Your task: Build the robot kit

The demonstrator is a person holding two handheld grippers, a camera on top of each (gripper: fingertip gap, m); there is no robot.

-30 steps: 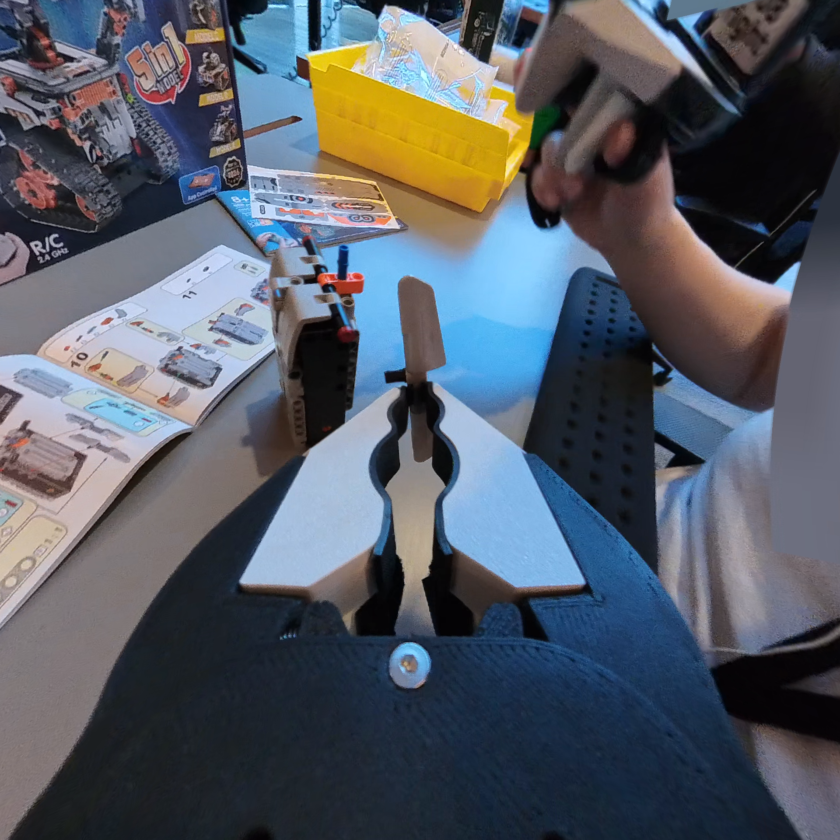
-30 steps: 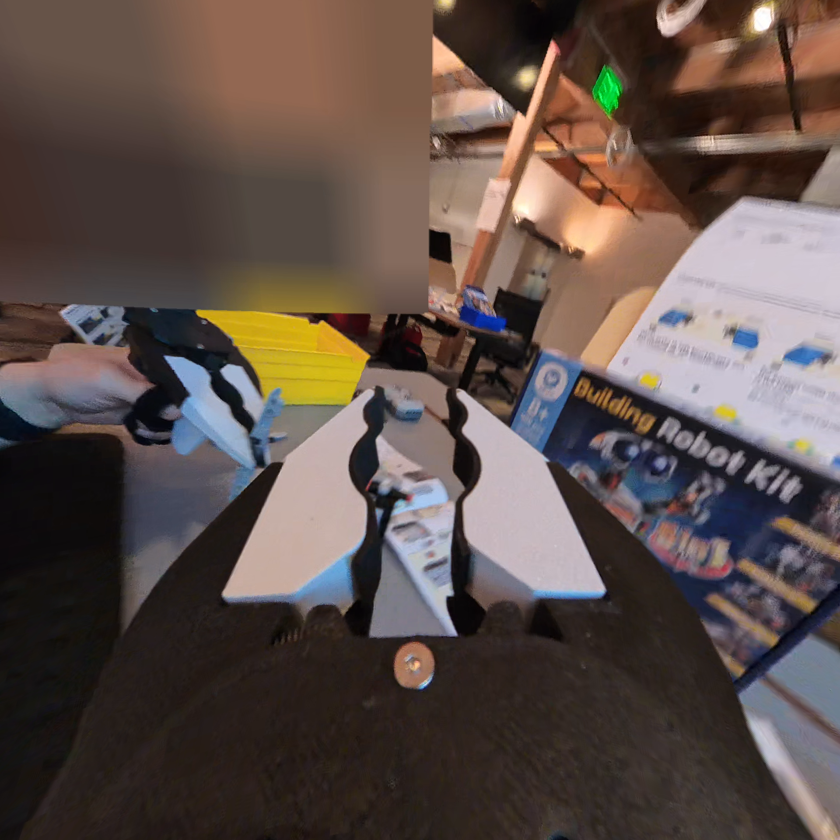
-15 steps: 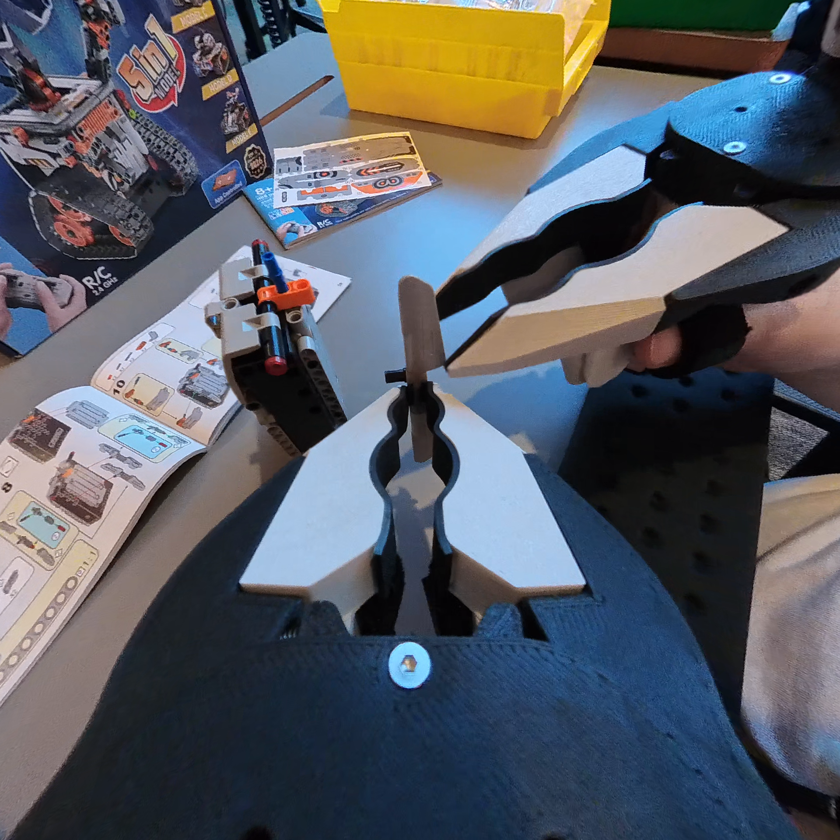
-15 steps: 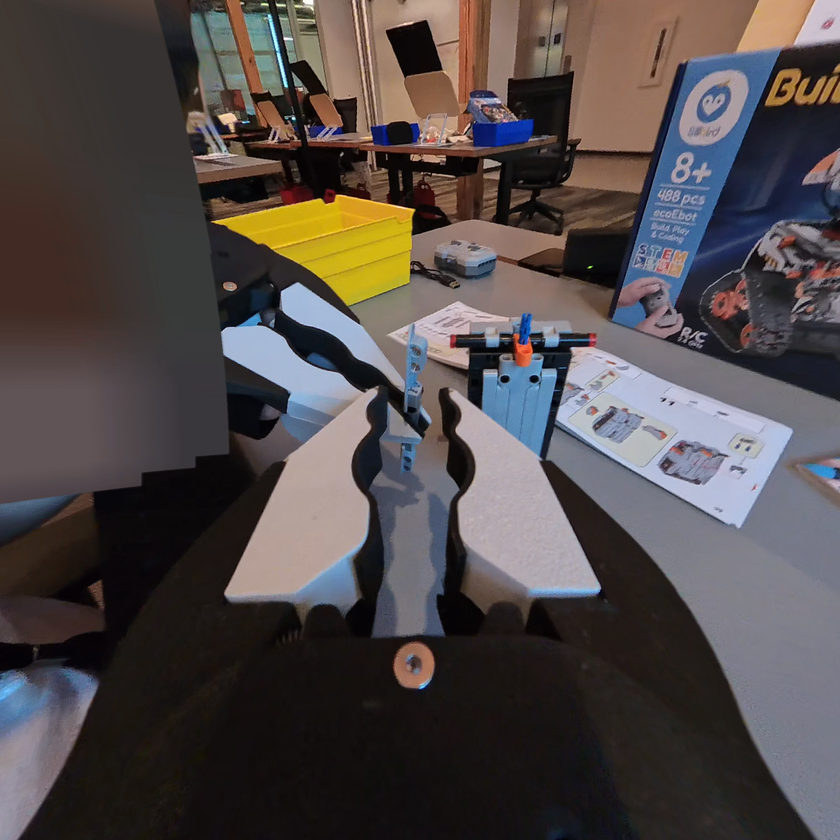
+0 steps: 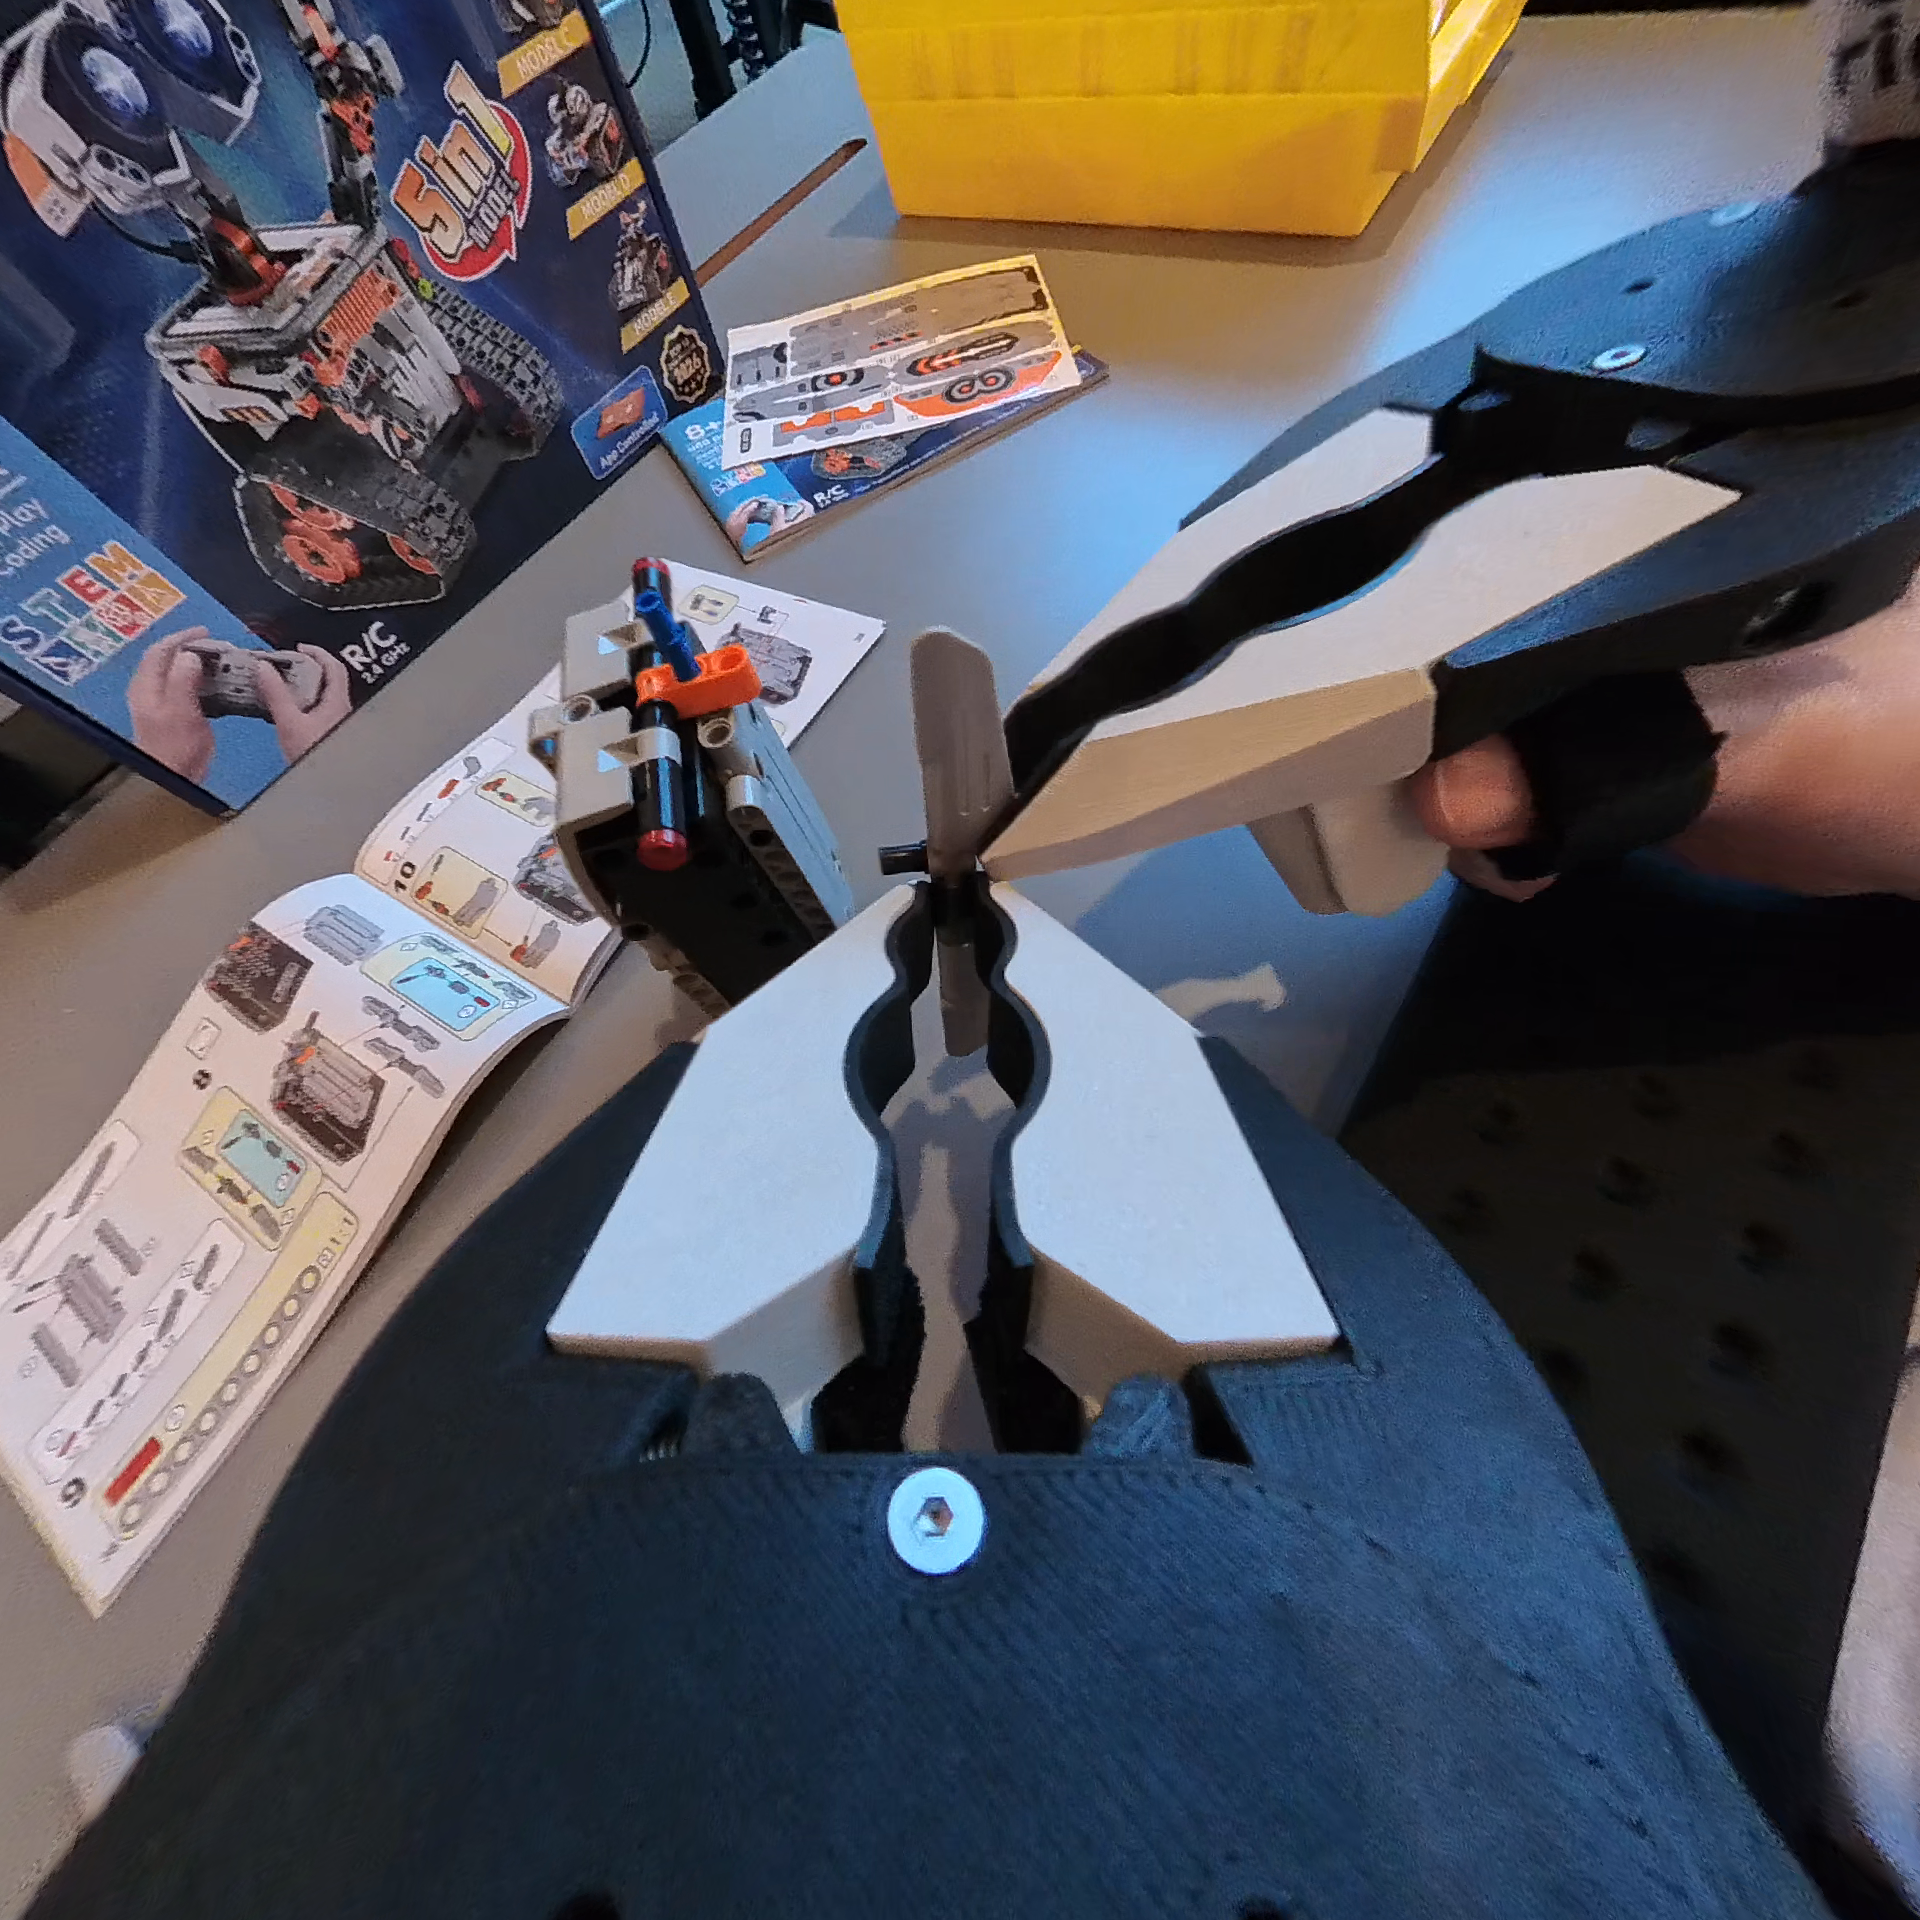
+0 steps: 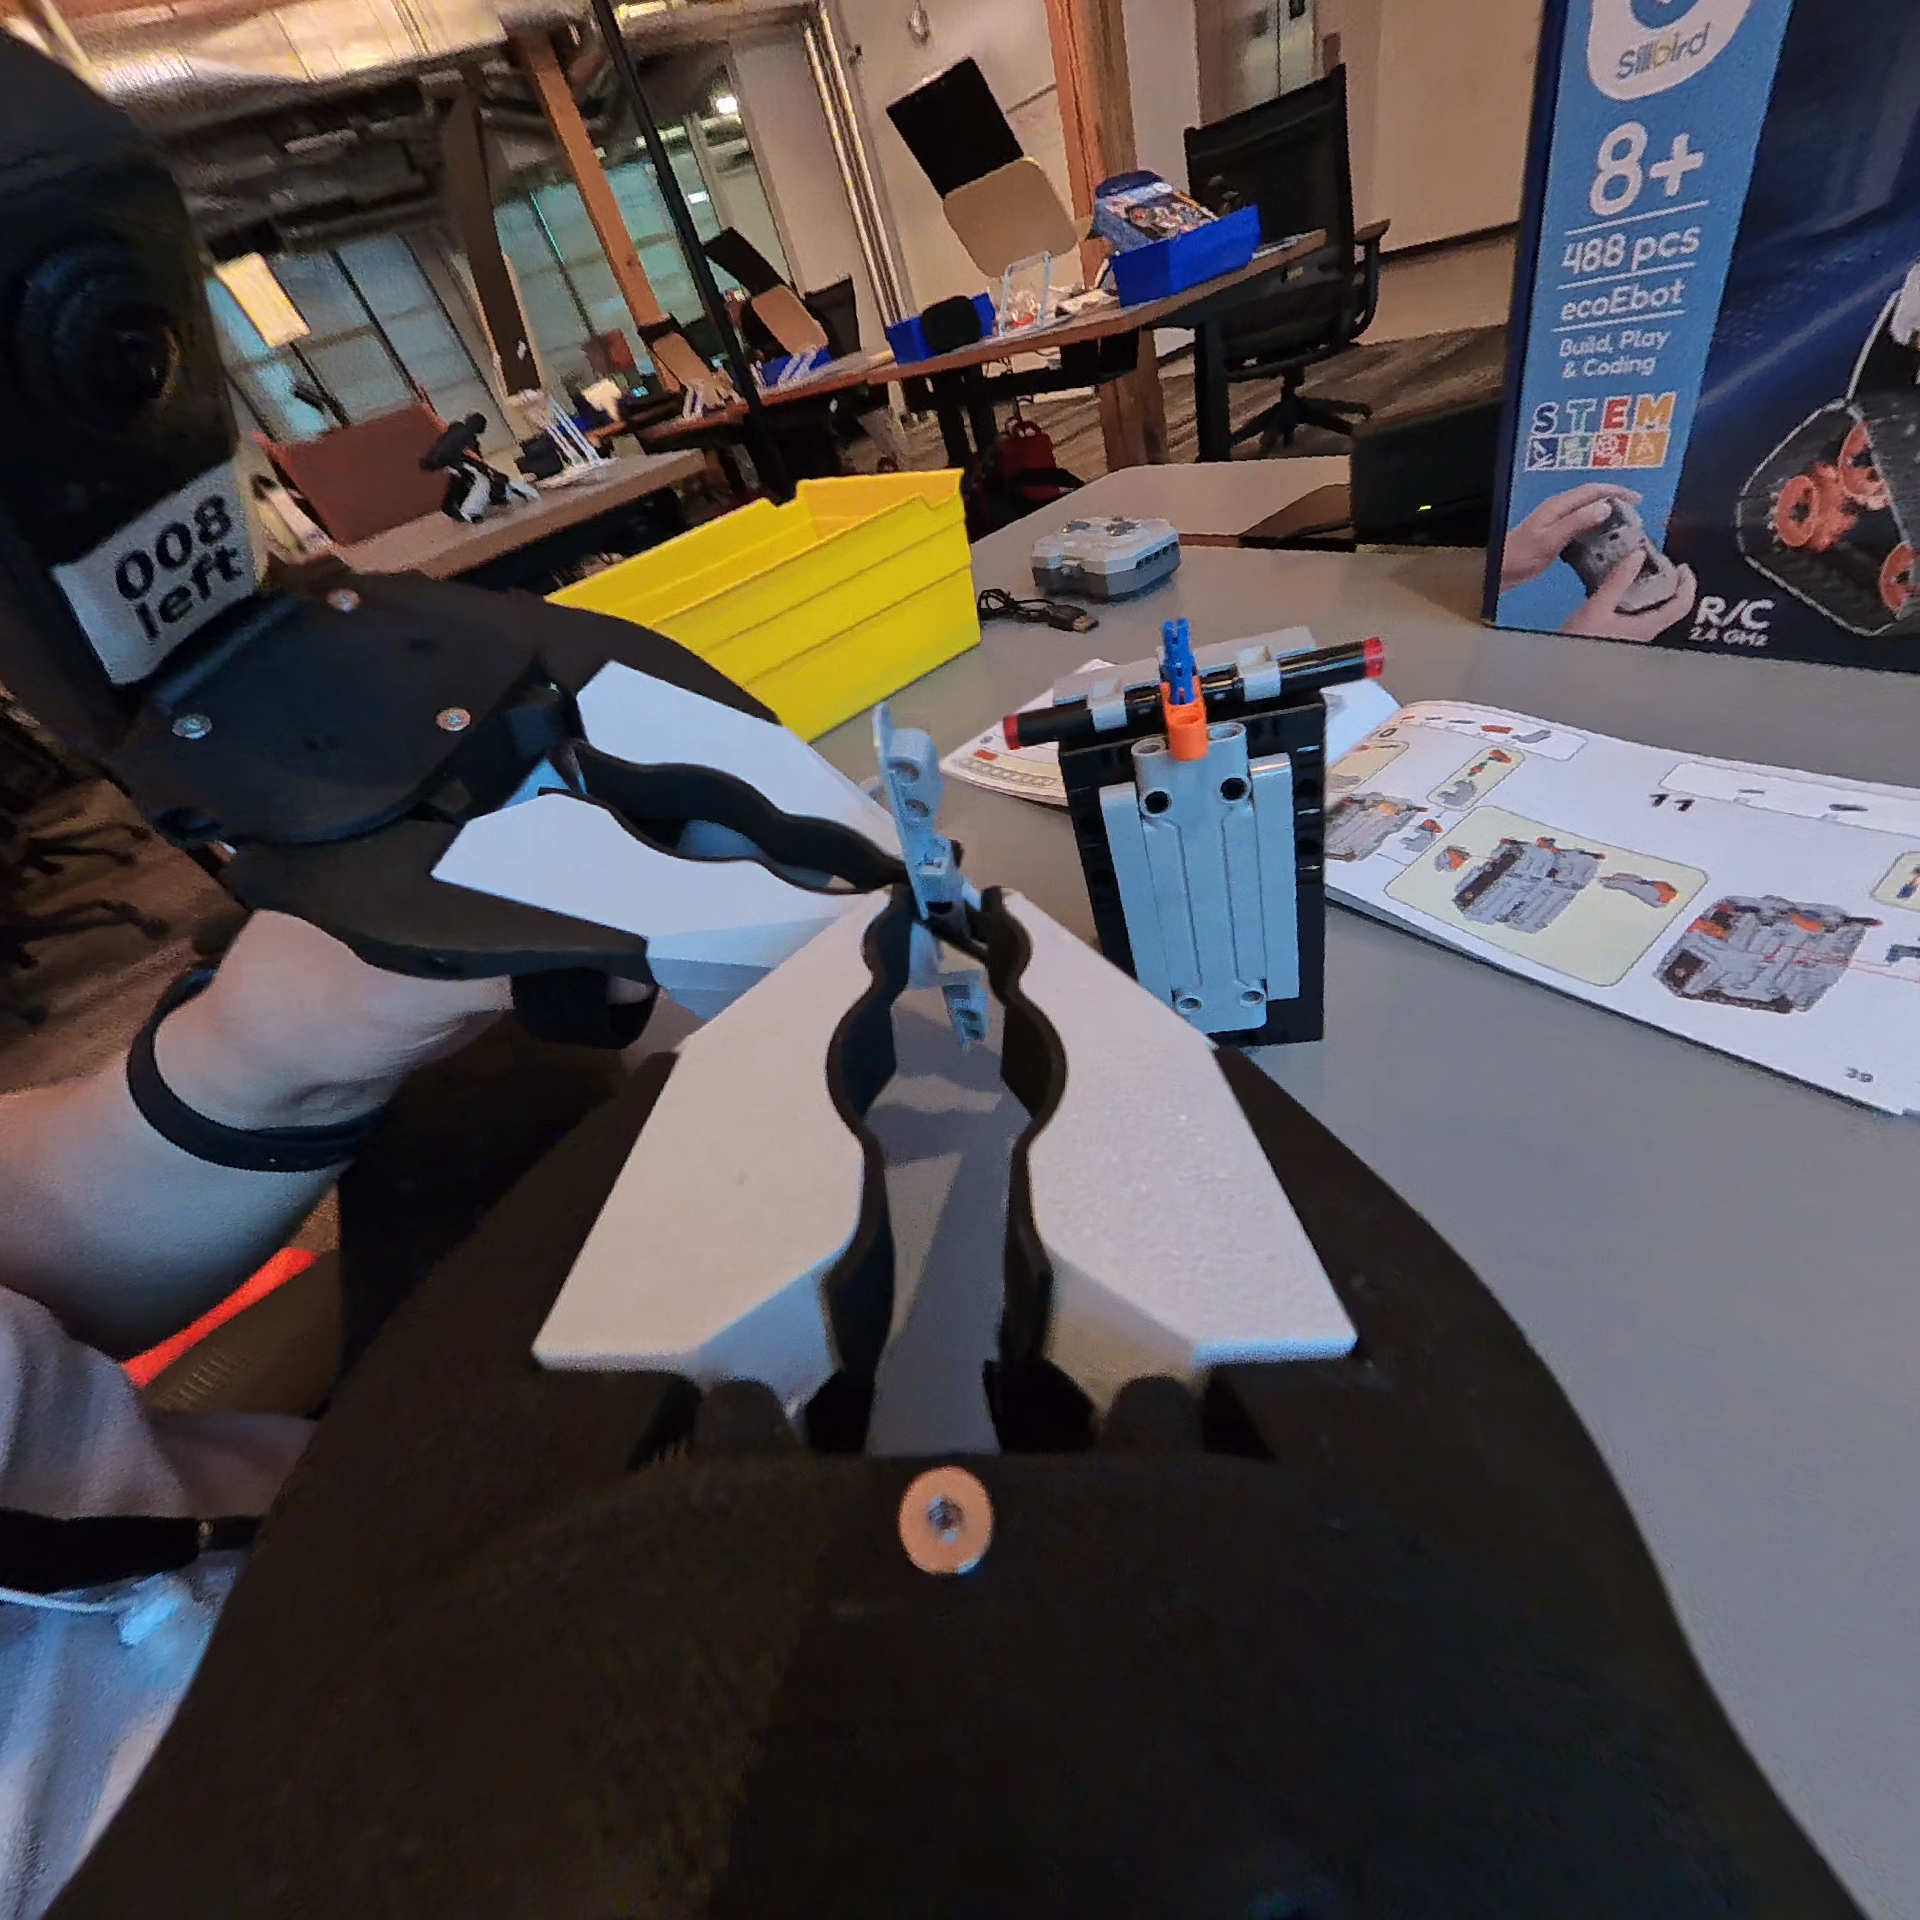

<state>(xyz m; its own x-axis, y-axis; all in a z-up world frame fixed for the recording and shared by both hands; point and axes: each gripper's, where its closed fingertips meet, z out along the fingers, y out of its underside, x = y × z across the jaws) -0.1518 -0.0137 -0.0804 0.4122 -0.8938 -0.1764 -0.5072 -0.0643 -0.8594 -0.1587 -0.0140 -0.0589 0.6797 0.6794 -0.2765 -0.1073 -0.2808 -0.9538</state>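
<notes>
My left gripper (image 5: pixel 951 894) is shut on a slim grey beam (image 5: pixel 951 727) with a black pin through it, and holds it upright above the grey table. My right gripper (image 6: pixel 940 909) reaches in from the right (image 5: pixel 997 816), and its tips close on the same beam (image 6: pixel 914 790), right against the left gripper's tips (image 6: pixel 894 873). A black and grey block assembly (image 5: pixel 717 883), topped by a black axle and an orange connector, stands on the table just left of the beam. It shows behind the beam in the right wrist view (image 6: pixel 1195 883).
An open instruction booklet (image 5: pixel 260 1091) lies left of the assembly. A blue kit box (image 5: pixel 260 312) stands at the far left. A sticker sheet (image 5: pixel 894 353) and a yellow bin (image 5: pixel 1122 135) lie behind. A grey controller (image 6: pixel 1107 545) sits beyond the bin. A black perforated chair (image 5: pixel 1662 1195) is at the right.
My right gripper swung down from the air to the beam and narrowed its jaws onto it. My left gripper kept its hold on the beam and leaned further over the table.
</notes>
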